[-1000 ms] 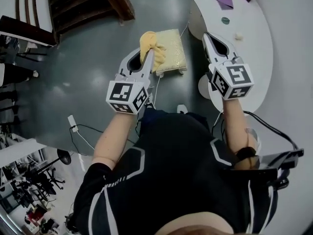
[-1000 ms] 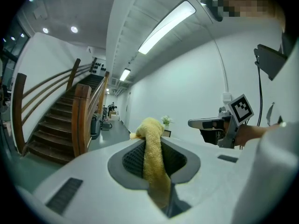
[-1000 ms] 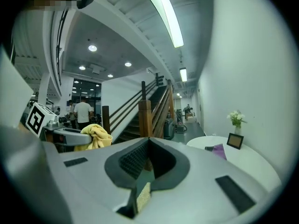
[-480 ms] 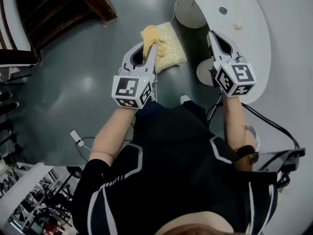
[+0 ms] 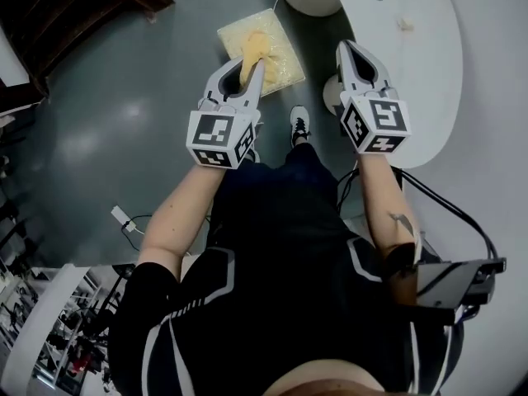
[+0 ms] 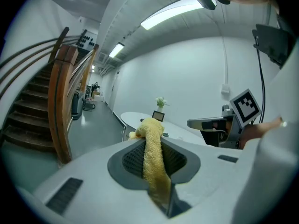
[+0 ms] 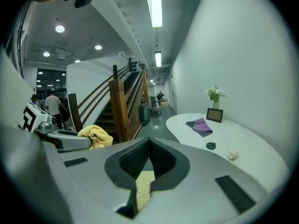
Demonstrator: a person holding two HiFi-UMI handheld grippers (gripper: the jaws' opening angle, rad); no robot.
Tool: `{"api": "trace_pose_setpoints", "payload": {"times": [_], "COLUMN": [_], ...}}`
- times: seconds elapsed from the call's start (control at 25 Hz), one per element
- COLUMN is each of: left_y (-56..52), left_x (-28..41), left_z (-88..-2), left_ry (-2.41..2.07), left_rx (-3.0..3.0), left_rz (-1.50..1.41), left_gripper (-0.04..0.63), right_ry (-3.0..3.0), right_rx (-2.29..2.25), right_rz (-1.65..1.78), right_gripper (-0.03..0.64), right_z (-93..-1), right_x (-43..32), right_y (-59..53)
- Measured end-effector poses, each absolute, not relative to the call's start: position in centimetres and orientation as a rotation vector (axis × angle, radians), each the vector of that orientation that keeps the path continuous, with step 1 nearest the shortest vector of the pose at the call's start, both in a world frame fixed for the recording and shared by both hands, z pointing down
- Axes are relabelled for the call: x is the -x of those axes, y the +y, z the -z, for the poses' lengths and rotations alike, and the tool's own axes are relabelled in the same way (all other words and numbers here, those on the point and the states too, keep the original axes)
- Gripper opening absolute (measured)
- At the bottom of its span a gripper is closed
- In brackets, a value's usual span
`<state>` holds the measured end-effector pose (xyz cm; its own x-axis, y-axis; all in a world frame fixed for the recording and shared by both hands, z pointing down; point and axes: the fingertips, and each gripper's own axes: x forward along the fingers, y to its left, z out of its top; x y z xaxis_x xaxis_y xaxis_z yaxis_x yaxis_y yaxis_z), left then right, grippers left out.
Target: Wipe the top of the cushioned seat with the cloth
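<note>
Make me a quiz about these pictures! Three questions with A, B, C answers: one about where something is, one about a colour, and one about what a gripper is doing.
1. Where is the cloth?
A. in the left gripper
B. on the white table
C. on the stairs

2. What colour is the cloth?
A. purple
B. yellow
C. green

3. How are the right gripper's jaws?
A. wide apart
B. shut on the cloth
C. shut, with nothing between them

Answers:
1 A: the left gripper view shows the cloth pinched between that gripper's jaws, and the head view shows it over the cushioned seat.
2 B: the cloth looks yellow in every view.
3 C: the right gripper view shows the tips meeting with nothing held.
</note>
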<state>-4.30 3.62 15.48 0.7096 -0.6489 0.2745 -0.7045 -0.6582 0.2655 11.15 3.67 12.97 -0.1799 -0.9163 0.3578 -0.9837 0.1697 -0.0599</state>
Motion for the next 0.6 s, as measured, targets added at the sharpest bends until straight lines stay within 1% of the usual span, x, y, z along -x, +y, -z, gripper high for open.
{"api": "trace_pose_setpoints", "payload": {"times": [0.16, 0.4, 0.6], "left_y": [3.8, 0.5, 2.0], "left_x": [3.1, -2.3, -4.4], "left_z": [-17.5, -26.3, -30.7], "left_ry": [-1.06, -1.06, -1.027], "left_rx": [-2.507, -2.408, -2.345], "left_rz": [-0.254, -0.298, -0.332], "left_gripper": [0.061, 0.061, 0.061], "right_ry": [-2.192, -2.177, -2.168], "right_rx": [-1.781, -1.738, -1.717], "right_rz": [-0.441, -0.491, -0.505], "right_gripper": [0.005, 0.005, 0.006], "right_z": [-15.7, -23.7, -25.2], "right_x": [-10.5, -13.5, -13.0], "right_y": [3.6, 0.5, 2.0]}}
